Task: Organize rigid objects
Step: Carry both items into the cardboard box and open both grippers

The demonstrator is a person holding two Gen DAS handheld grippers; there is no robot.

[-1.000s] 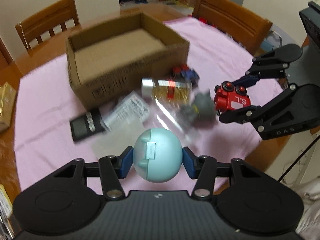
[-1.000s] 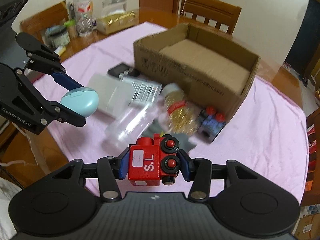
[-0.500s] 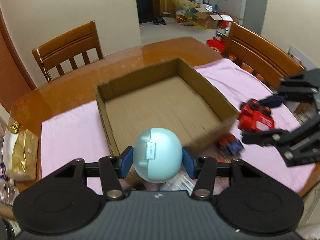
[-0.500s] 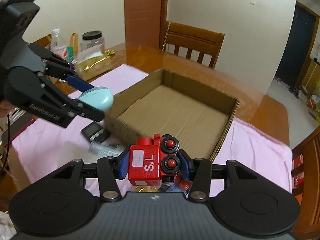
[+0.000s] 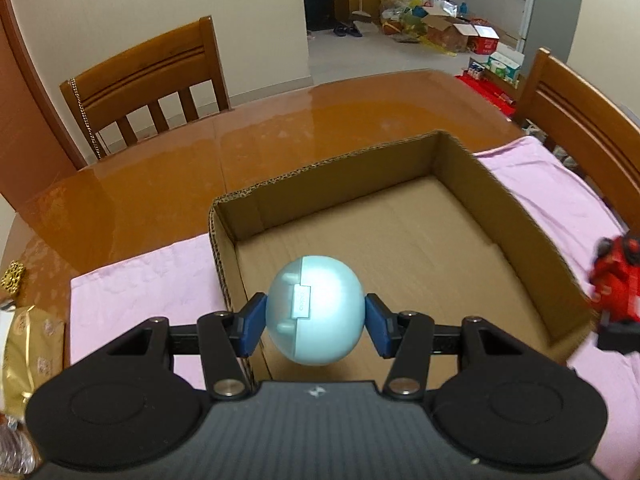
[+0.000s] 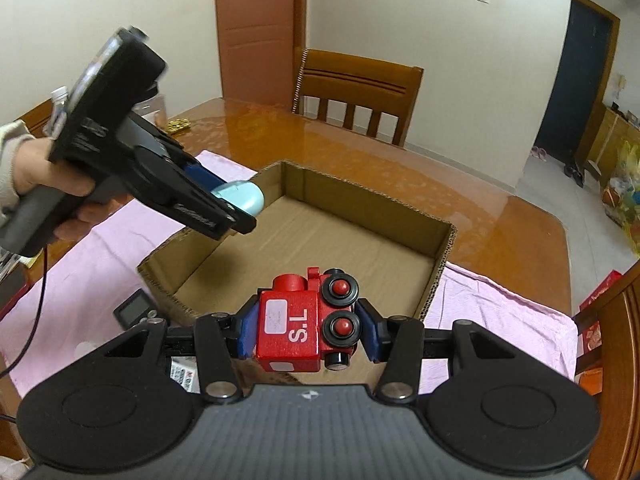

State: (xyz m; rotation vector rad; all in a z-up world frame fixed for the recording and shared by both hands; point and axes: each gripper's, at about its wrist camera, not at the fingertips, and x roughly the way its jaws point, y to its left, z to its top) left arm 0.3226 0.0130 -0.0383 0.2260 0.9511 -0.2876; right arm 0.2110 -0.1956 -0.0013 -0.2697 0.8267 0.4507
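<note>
The left gripper [image 5: 315, 322] has its jaws pinching a pale blue egg-shaped case [image 5: 315, 310] across its widest part, blue pads seated on either flank, a hold that suits a smooth rounded shell likely to squirt out if caught off-centre. The right gripper [image 6: 306, 330] has its jaws pinching a red toy locomotive [image 6: 308, 322] on its flat sides, lying so the black wheels with red hubs and the "S.L" lettering face the camera; flat faces give the pads firm purchase. Both things hang in the air over the open cardboard box [image 6: 436, 258], the case above its near left corner, the locomotive just above the near wall, which suggests each is poised for release inside. The box floor shows bare in both views, so sorting appears barely begun. The box rests on a pink cloth [image 5: 140, 280] that covers part of the glossy wooden surface [image 5: 280, 128]. Beside the box's near corner lies a small black digital scale [image 6: 134, 308], not yet gathered. Wooden chairs [image 6: 356, 88] ring the far edge.
</note>
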